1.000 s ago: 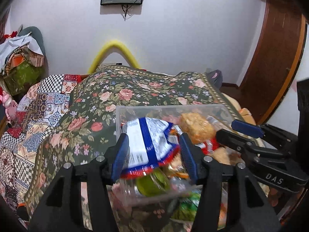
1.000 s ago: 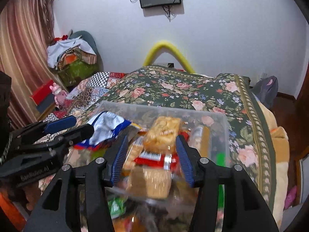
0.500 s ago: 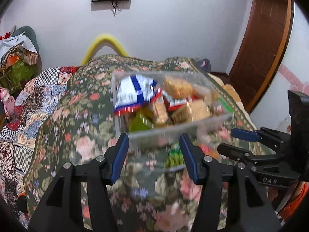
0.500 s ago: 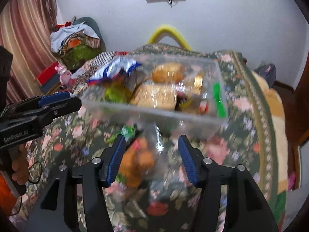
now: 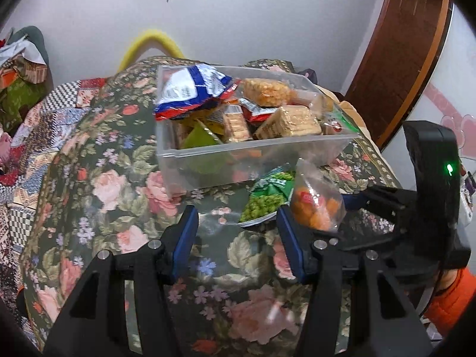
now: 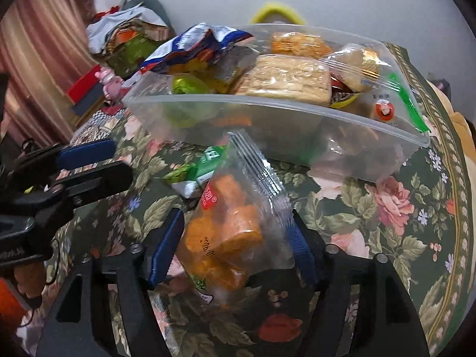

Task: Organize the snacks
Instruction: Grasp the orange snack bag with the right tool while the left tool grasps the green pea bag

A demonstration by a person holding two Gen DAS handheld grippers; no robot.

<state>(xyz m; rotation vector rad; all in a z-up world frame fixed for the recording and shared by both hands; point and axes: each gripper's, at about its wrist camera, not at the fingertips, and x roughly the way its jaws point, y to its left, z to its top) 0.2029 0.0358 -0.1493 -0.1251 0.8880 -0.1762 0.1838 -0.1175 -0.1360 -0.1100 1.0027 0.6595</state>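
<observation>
We see clear bin [image 5: 190,160] heaped with snack packs on floral bedspread; clear orange-snack bag [image 6: 229,232], green pea packet [image 5: 264,202] just before it.

A: Where is the left wrist camera sitting?

B: It is riding just behind the left gripper [image 5: 236,239], looking steeply down along its fingers at the floral bedspread [image 5: 98,184], with the clear snack box [image 5: 253,160] near and the white wall [image 5: 267,15] beyond.

A: And the right one?

B: It is looking the same way from behind the right gripper [image 6: 236,248], closer to the snack box [image 6: 276,122].

A: What are they sharing?

B: Both are taking in the box, the bedspread [image 6: 395,208], the orange snack bag [image 5: 315,205] [image 6: 229,238], and each other's gripper at the frame edge.
</observation>
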